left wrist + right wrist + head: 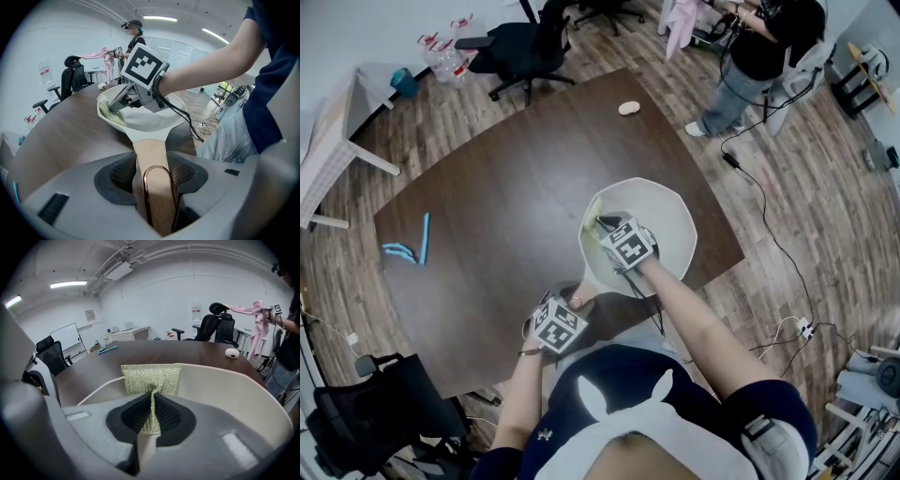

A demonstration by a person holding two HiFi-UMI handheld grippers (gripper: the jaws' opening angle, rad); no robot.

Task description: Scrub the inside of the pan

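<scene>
A white pan (667, 217) sits on the dark wooden table (497, 206), close to the near edge. Its beige handle (584, 292) points toward me. My left gripper (571, 307) is shut on that handle (151, 157), whose copper hanging loop (158, 187) lies between the pads. My right gripper (604, 226) reaches into the pan at its left wall and is shut on a green scrub cloth (151, 378). The cloth (594, 217) presses against the inside of the pan wall (220, 385). In the left gripper view the right gripper (121, 101) and the cloth (111, 115) show inside the pan (145, 123).
Two blue items (411, 246) lie at the table's left. A small white object (628, 108) rests at the far side. A black office chair (520, 52) stands beyond the table. A person (764, 56) stands at the upper right, with cables (769, 225) on the floor.
</scene>
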